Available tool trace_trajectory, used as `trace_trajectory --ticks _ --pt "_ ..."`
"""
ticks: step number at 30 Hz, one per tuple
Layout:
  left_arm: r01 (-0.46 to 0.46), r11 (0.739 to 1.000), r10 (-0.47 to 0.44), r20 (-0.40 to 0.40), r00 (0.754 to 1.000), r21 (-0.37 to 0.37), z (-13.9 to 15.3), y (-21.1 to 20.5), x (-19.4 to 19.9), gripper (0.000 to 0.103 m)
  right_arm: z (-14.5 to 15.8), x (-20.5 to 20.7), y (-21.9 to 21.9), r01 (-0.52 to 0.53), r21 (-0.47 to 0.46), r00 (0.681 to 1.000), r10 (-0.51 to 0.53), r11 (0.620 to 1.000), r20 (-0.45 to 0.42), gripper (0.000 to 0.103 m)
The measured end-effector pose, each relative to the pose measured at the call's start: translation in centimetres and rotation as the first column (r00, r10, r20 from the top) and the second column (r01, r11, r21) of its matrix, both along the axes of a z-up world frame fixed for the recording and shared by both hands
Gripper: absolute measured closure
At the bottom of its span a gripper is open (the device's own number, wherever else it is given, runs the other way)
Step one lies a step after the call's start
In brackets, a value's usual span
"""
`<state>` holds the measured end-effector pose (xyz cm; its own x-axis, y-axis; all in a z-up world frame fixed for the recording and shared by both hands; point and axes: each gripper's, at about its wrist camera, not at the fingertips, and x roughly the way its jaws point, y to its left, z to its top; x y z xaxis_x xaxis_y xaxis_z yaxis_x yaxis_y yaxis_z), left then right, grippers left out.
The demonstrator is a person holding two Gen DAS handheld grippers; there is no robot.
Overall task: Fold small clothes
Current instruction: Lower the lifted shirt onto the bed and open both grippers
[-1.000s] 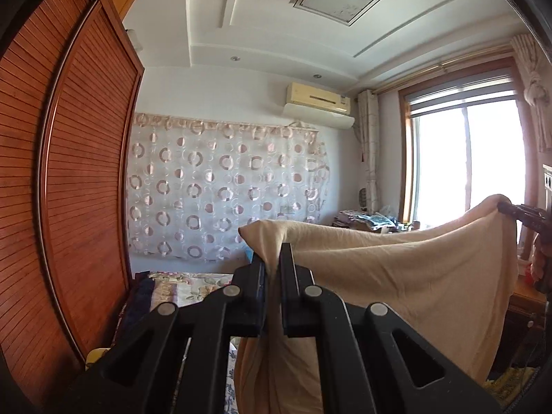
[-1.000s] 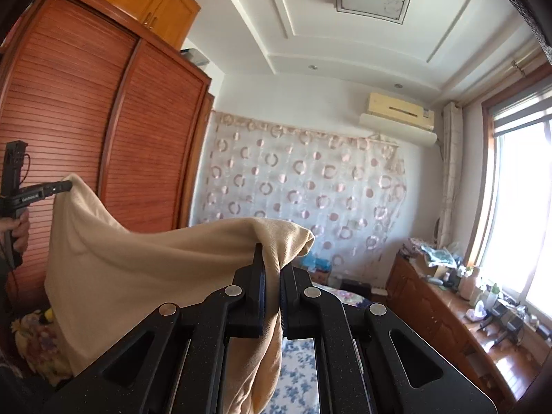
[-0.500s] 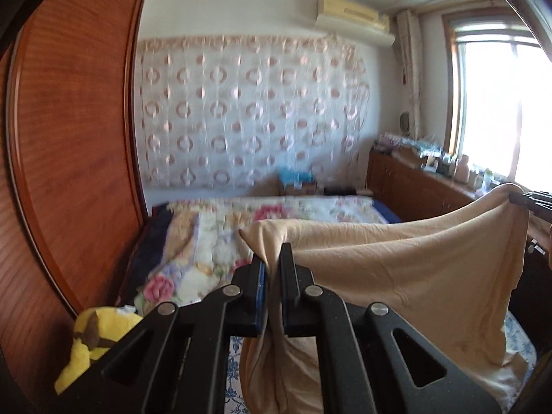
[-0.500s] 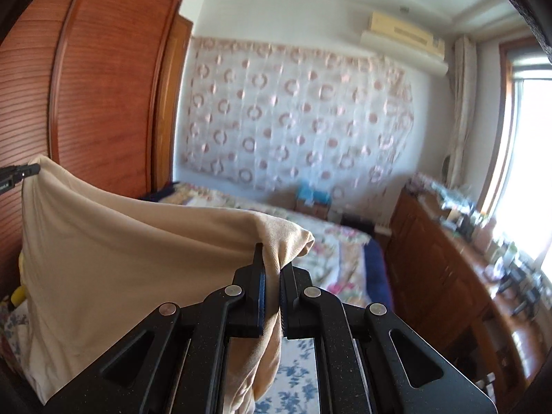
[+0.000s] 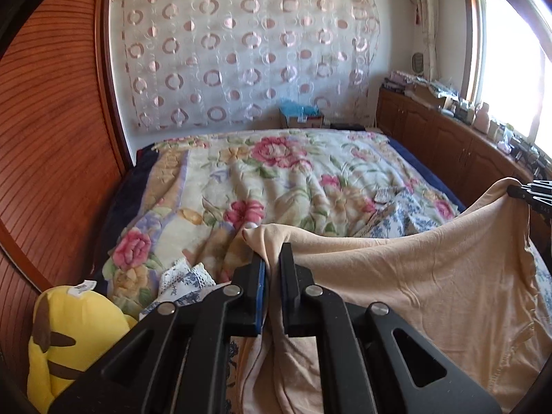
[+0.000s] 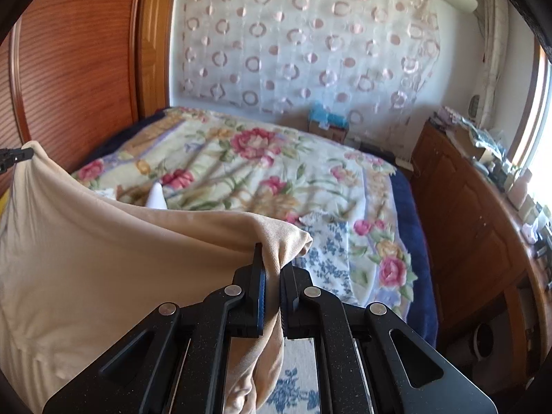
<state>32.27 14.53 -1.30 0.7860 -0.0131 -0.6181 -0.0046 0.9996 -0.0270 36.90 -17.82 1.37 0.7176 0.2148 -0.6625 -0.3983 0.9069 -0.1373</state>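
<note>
Left claw (image 5: 272, 269) is pinching one top corner of the beige garment (image 5: 431, 276), jaws pressed together on the fabric. Right claw (image 6: 272, 269) is doing the same on the opposite corner, cloth bunching between the pads and trailing down under it. The garment is hanging stretched between the two claws, top edge sagging a little in the middle, lower part drooping toward the near edge of the bed (image 5: 276, 179).

Change from a second ago: both views were aiming at the ceiling and upper wall, now they are looking down onto the floral blanket (image 6: 276, 172), so the garment is being brought down from a raised spread toward the bed. Grips are unchanged throughout.

Probably this is the lay-down step before folding; no fold is visible yet, so the task is at an early stage.

Further out: a yellow plush toy (image 5: 69, 331) is sitting at the left near corner, blue-print cloth (image 6: 331, 252) is lying on the blanket past the garment, and a patterned curtain (image 5: 241, 51) is covering the far wall.
</note>
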Motion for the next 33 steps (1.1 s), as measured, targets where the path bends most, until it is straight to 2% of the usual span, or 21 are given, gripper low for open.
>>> trace_trajectory --ticks 4,9,11,12,13,17,18,19,21,23,27,33 --pt "0.009 1.0 -0.009 -0.042 0.999 0.002 -1.7 0.0 1.5 0.098 -2.5 2.0 0.3 0.002 -0.013 0.999 -0.003 1.0 -0.042 0.099" --pt "0.023 1.0 -0.021 -0.08 0.997 0.015 -2.8 0.3 2.7 0.097 -4.3 3.7 0.2 0.012 0.005 0.996 -0.012 1.0 -0.085 0.099" --pt "0.027 0.999 -0.024 -0.088 0.996 0.036 -2.7 0.3 2.7 0.091 -4.7 4.1 0.3 0.018 0.012 0.995 -0.017 1.0 -0.097 0.099" --pt "0.034 0.999 -0.031 -0.09 0.995 0.039 -2.5 0.4 2.5 0.083 -4.8 4.0 0.3 0.023 0.015 0.995 -0.021 1.0 -0.098 0.097" --pt "0.038 0.999 -0.034 -0.092 0.995 0.036 -2.4 0.5 2.4 0.073 -4.8 4.1 0.3 0.03 0.015 0.995 -0.028 0.999 -0.097 0.094" --pt "0.057 0.998 -0.055 -0.097 0.994 0.018 -1.5 0.7 0.8 0.056 -4.1 3.0 0.0 0.057 0.011 0.995 -0.056 0.998 -0.083 0.085" --pt "0.059 0.998 -0.057 -0.093 0.994 0.014 -1.1 0.6 0.1 0.048 -3.8 2.6 -0.1 0.054 0.019 0.995 -0.052 0.998 -0.081 0.083" --pt "0.063 0.998 -0.063 -0.085 0.994 0.005 -0.8 0.6 -0.6 0.046 -3.5 2.2 -0.2 0.053 0.022 0.995 -0.051 0.998 -0.08 0.078" --pt "0.079 0.997 -0.079 -0.082 0.993 -0.005 -0.1 0.4 -2.0 0.045 -2.9 0.8 -0.4 0.046 0.028 0.997 -0.044 0.999 -0.067 0.069" --pt "0.086 0.996 -0.085 -0.078 0.993 0.006 0.5 -0.1 -3.7 0.045 -2.0 -0.9 -0.7 0.031 0.05 0.998 -0.028 0.998 -0.06 0.066" --pt "0.102 0.995 -0.102 -0.081 0.991 0.003 0.8 -0.9 -6.7 0.045 -0.7 -4.7 -1.3 0.009 0.089 0.998 -0.003 0.996 -0.068 0.046" --pt "0.121 0.993 -0.121 -0.11 0.987 0.0 -0.1 -2.7 -10.8 0.045 -0.1 -9.4 -1.7 -0.005 0.117 0.996 0.016 0.993 -0.091 0.045"
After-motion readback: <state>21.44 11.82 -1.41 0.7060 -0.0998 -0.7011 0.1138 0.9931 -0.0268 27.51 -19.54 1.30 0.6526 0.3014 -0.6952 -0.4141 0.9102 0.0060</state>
